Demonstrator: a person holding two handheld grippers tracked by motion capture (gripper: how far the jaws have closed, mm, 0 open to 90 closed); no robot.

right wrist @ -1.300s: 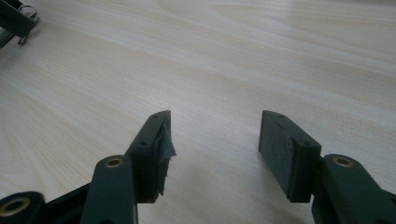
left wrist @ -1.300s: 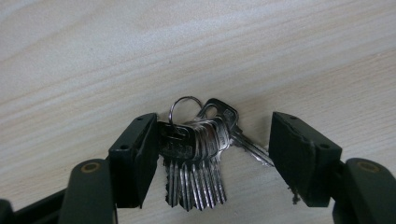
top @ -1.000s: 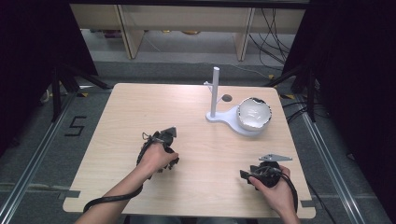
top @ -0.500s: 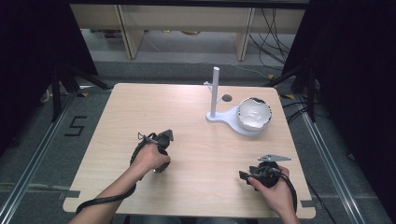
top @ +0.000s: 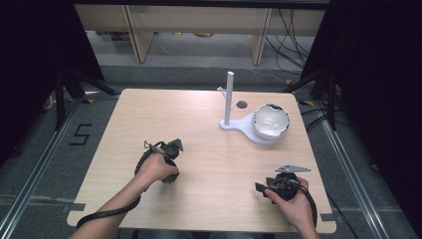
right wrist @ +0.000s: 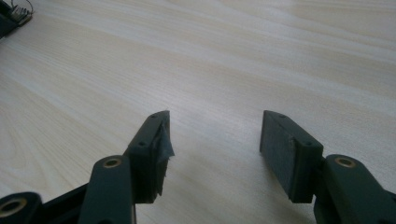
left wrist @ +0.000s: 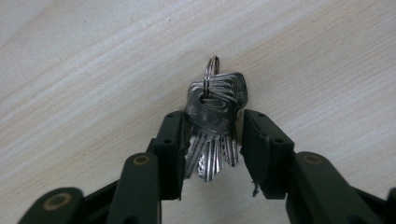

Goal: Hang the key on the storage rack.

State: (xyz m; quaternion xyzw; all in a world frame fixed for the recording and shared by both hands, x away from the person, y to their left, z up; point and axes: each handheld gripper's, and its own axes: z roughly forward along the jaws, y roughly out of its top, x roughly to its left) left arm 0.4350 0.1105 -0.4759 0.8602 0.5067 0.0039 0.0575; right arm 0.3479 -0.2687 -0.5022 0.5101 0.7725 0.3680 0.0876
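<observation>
Left gripper (left wrist: 212,140) is down low over the bench (top: 209,169), jaws narrowed around a bunch of keys (left wrist: 215,121) on a ring. The left jaw presses the key blades, the right jaw sits just beside them; whether it touches, I can't tell. The keys lie on the wood, left of centre. Right gripper (right wrist: 215,135) hangs at the near right corner, jaws spread wide with bare wood between them. Far right stands a white stand (top: 229,99) with a bowl (top: 271,121).
</observation>
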